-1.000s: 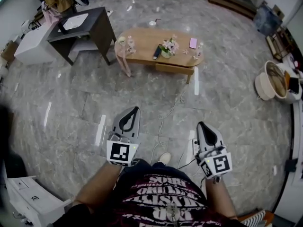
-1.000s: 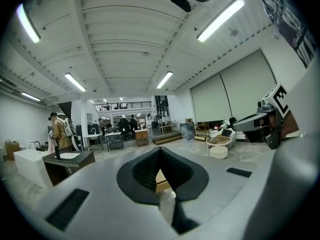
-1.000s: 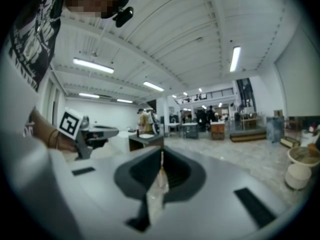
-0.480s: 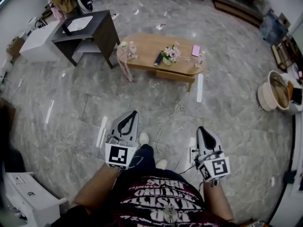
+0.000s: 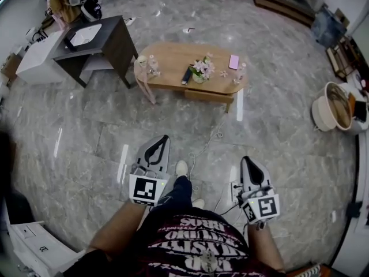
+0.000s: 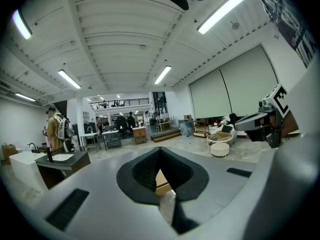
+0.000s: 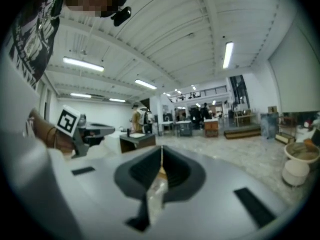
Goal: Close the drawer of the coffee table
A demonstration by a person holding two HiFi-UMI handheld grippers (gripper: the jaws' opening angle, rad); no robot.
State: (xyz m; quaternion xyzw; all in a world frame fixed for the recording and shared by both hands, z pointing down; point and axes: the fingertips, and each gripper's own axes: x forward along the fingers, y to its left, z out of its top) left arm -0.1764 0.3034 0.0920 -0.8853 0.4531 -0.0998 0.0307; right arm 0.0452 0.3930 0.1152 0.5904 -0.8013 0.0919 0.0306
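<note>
Wooden surface point(image 5: 173, 59) with its drawer point(image 5: 209, 96) on the near side; left claw point(image 5: 165, 137) and right claw point(image 5: 245, 159), both clenched empty, hover well short of it.

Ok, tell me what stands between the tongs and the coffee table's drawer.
Nothing visible does. Only bare floor lies between the left tongs, the right tongs and the drawer on the near side of the coffee table, with a thin cable lying flat on it.
</note>
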